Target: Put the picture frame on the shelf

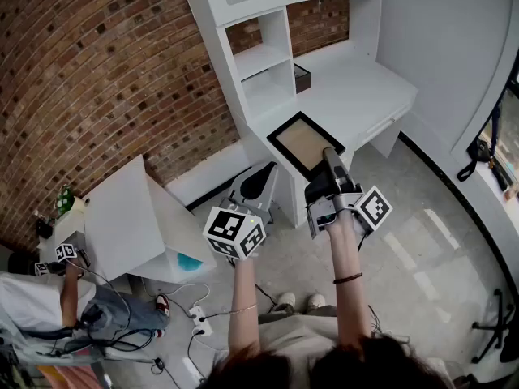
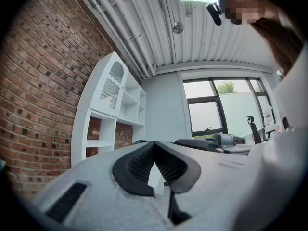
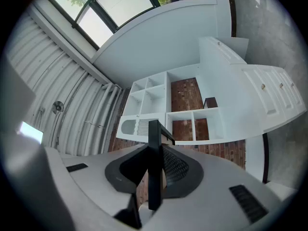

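right gripper: you're clamped on the picture frame by its near edge | frame: over the desk corner, long axis running away from you | shelf unit: ahead, up-left of frame; right hand nearer | left gripper: jaws together, nothing between | low cubby: holds dark box
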`<state>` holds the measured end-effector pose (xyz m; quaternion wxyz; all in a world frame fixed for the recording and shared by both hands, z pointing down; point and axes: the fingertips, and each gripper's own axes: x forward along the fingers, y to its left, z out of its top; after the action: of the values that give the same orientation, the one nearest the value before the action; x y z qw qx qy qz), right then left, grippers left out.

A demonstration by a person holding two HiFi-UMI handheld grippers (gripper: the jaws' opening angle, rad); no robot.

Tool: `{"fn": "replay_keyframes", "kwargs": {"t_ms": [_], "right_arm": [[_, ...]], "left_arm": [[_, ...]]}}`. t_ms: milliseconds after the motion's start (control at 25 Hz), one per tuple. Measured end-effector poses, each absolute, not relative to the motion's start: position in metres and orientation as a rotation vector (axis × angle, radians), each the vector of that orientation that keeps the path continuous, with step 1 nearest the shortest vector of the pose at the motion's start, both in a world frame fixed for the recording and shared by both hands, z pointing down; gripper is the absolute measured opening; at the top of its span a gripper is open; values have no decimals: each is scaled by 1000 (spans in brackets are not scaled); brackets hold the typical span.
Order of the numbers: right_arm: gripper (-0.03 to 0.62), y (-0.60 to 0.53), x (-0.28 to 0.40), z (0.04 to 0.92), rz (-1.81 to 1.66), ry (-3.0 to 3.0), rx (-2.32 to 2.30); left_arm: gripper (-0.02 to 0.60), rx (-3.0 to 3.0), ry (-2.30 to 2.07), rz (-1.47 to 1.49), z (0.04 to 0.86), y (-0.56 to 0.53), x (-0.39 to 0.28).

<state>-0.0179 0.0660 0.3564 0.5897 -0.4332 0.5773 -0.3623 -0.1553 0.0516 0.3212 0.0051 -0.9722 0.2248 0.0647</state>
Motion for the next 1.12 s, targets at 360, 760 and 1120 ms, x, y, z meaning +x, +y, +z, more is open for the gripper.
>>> {"fn": "replay_keyframes", "kwargs": {"t_ms": [360,760,1120], "right_arm": [[71,68,-16,362,-855,1334,-1004],[71,75,-2,365,-854,1315,-987],[71,76,24,372,-877,1314,-971]], "left_arm": [[11,-3059,727,184,328,50,-157],[11,-3062,725,175,333,55,-142],[11,-3087,757,156,345,63,-118]]}}
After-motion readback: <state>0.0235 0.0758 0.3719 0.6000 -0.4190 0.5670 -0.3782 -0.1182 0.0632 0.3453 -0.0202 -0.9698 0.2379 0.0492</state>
